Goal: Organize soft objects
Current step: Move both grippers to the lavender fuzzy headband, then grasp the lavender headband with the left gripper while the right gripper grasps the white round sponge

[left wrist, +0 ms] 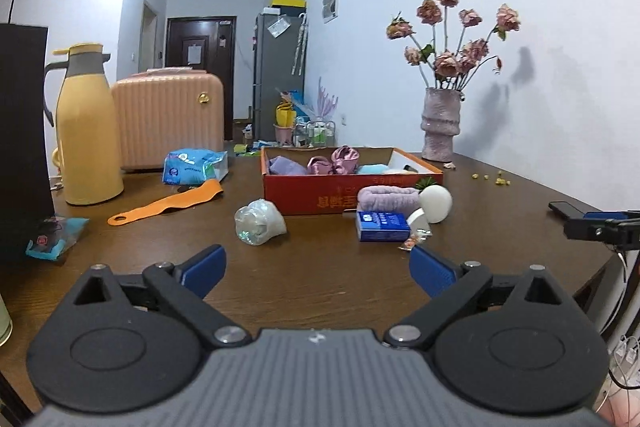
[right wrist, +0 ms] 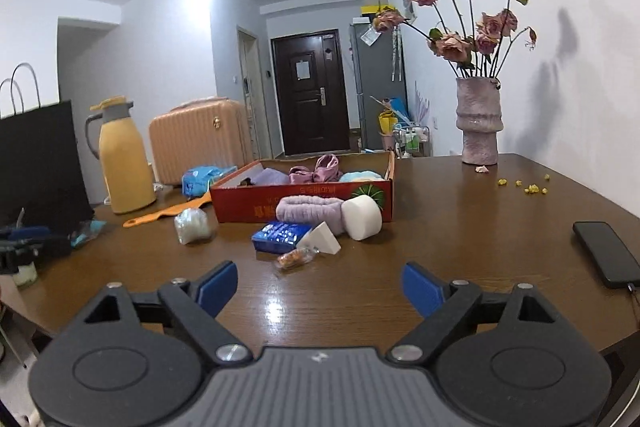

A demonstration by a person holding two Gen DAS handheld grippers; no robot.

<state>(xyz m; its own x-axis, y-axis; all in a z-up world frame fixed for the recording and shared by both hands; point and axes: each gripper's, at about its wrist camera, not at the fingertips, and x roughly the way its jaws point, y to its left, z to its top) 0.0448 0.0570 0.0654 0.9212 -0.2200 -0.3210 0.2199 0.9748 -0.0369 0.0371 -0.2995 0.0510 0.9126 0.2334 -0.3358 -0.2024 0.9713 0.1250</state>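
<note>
Both tools low over the brown table (left wrist: 312, 279), nothing gripped. Left gripper (left wrist: 318, 269) has its blue pads spread wide, bare wood between them. Right gripper (right wrist: 320, 287) likewise spread wide and holding nothing.

Ahead of the left gripper, slightly left: clear bag of white stuff (left wrist: 260, 222). Ahead and right of it: blue box (left wrist: 382, 225), with a small snack wrapper (left wrist: 416, 239) just in front, near the right pad.

Straight ahead of the right gripper: white wedge sponge (right wrist: 322, 239) touching the blue box, a round white sponge (right wrist: 362, 217) behind it, and a rolled lilac towel (right wrist: 310, 211) lying against the red cardboard box (right wrist: 304, 199). Pink and purple cloths plus something light blue already inside that box.

Far left of both: orange shoehorn (left wrist: 166, 205), yellow jug (left wrist: 86, 131). Right of the right gripper: black phone (right wrist: 606, 253). Vase of dried roses (right wrist: 479, 119) far ahead right.
</note>
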